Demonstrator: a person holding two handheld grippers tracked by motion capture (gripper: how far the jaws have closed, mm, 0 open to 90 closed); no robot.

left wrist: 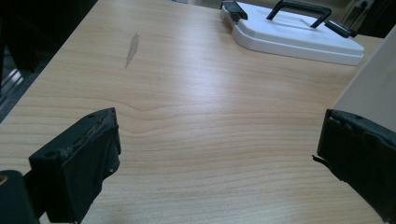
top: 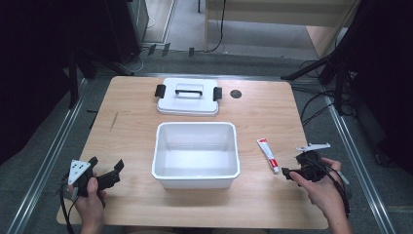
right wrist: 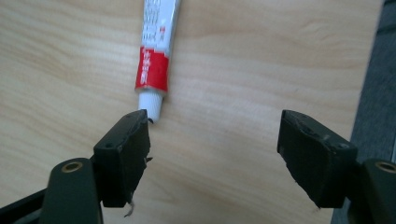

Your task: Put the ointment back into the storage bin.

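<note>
both forearms are bare, no sleeves. the left gripper (top: 104,169) is black with a grey 3-cornered plate drilled with small holes. the right gripper (top: 292,173) is black, trailing a black cable.

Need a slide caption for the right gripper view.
Open right claw poised at the cap end of a red-and-white tube on the wooden table.

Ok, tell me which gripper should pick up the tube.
Right. The right gripper, open, sits beside the tube's cap end; the left gripper lies across the white bin.
</note>
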